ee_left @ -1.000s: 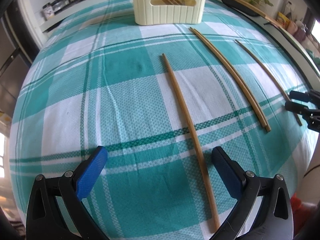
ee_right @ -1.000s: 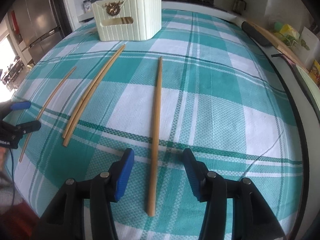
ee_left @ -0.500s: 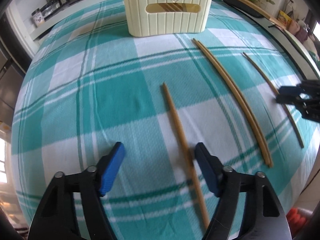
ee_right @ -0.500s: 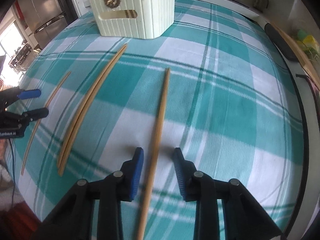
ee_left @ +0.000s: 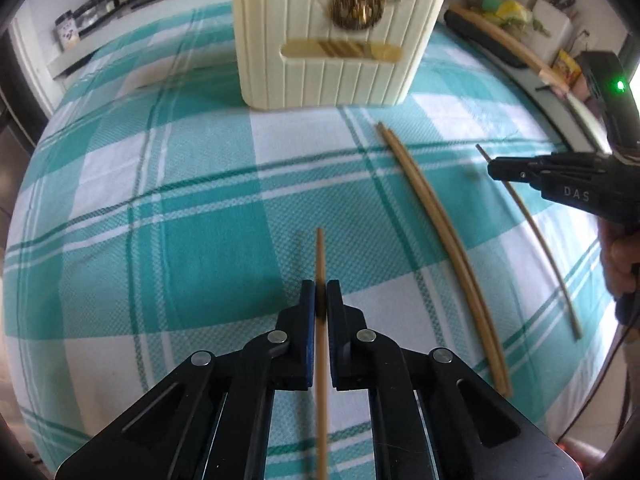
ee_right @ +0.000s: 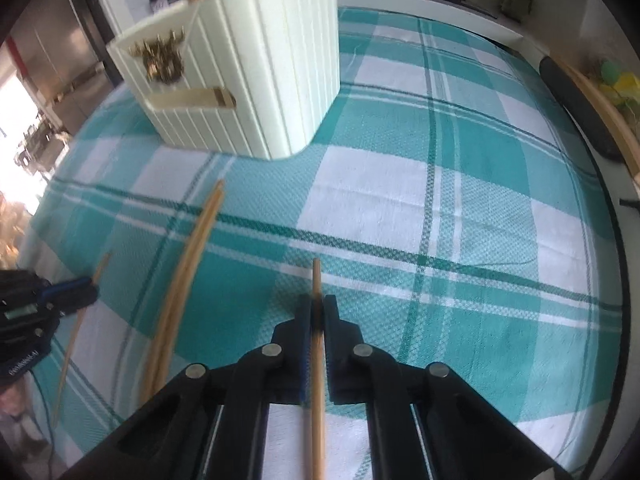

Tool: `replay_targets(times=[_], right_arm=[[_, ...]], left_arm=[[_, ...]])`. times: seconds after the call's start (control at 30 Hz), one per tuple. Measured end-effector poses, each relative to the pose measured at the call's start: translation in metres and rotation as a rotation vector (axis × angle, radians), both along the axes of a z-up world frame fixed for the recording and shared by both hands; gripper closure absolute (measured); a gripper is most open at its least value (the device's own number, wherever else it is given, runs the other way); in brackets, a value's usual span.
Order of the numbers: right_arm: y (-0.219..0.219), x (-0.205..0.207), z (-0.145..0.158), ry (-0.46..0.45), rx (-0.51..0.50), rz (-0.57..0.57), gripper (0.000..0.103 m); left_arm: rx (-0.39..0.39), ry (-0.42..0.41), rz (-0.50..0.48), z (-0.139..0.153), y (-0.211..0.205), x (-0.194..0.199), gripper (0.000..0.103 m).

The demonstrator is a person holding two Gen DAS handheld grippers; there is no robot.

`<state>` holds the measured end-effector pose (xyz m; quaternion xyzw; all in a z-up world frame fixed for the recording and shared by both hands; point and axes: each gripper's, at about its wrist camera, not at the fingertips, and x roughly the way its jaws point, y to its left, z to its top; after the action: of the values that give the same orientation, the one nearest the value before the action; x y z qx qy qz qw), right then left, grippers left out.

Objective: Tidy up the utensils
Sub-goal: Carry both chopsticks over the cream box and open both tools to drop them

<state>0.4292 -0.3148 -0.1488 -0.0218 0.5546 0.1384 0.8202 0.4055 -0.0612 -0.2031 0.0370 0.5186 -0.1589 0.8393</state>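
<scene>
In the left wrist view my left gripper [ee_left: 320,296] is shut on a single wooden chopstick [ee_left: 320,256] near its far tip, which throws a faint shadow on the cloth. A pair of chopsticks [ee_left: 436,232] lies side by side to its right. Further right, my right gripper [ee_left: 494,170] is clamped on another thin chopstick [ee_left: 536,240]. The right wrist view shows that gripper [ee_right: 317,308] shut on its chopstick [ee_right: 316,280], the pair [ee_right: 188,264] to the left, and the left gripper [ee_right: 90,288] at the far left. The cream ribbed holder [ee_left: 332,60] [ee_right: 248,80] stands ahead.
A teal and white checked cloth [ee_left: 168,248] covers the table. Along the right edge lie a dark pad and a wooden strip [ee_left: 504,40]. Jars and kitchen items stand on a counter [ee_left: 92,12] behind the table. A hand [ee_left: 620,264] holds the right gripper.
Both grippers have moved forward along their chopsticks toward the holder. Their jaws have gone from open to shut on the sticks.
</scene>
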Motion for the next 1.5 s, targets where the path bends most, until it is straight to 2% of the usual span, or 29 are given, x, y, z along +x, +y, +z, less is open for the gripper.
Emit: replay_targets(times=[0.17, 0.3, 0.47, 0.67, 0.8, 1.13, 1.37, 1.5], right_arm=[[-0.009, -0.035, 0.050, -0.139, 0.084, 0.011, 0.097], [-0.013, -0.074, 0.106, -0.266, 0.126, 0.036, 0.097], [-0.015, -0.114, 0.154, -0.393, 0.139, 0.068, 0.097], [-0.010, -0.138, 0.199, -0.528, 0.168, 0.068, 0.097], [-0.003, -0.132, 0.221, -0.619, 0.158, 0.071, 0.097], [0.006, -0.082, 0.269, -0.676, 0.155, 0.081, 0.097], [0.012, -0.034, 0.299, -0.741, 0.161, 0.070, 0.097], [0.017, -0.009, 0.311, -0.817, 0.196, 0.057, 0.097]], left_arm=[[-0.109, -0.117, 0.025, 0.050, 0.024, -0.025, 0.099], [-0.199, -0.221, 0.023, 0.097, 0.042, -0.053, 0.099], [-0.259, -0.327, 0.013, 0.143, 0.056, -0.079, 0.099], [-0.307, -0.405, 0.038, 0.176, 0.064, -0.085, 0.099], [-0.325, -0.434, 0.046, 0.192, 0.068, -0.080, 0.099], [-0.319, -0.499, 0.026, 0.242, 0.068, -0.055, 0.099], [-0.310, -0.611, 0.046, 0.290, 0.054, -0.004, 0.099], [-0.286, -0.663, 0.093, 0.299, 0.045, 0.033, 0.099]])
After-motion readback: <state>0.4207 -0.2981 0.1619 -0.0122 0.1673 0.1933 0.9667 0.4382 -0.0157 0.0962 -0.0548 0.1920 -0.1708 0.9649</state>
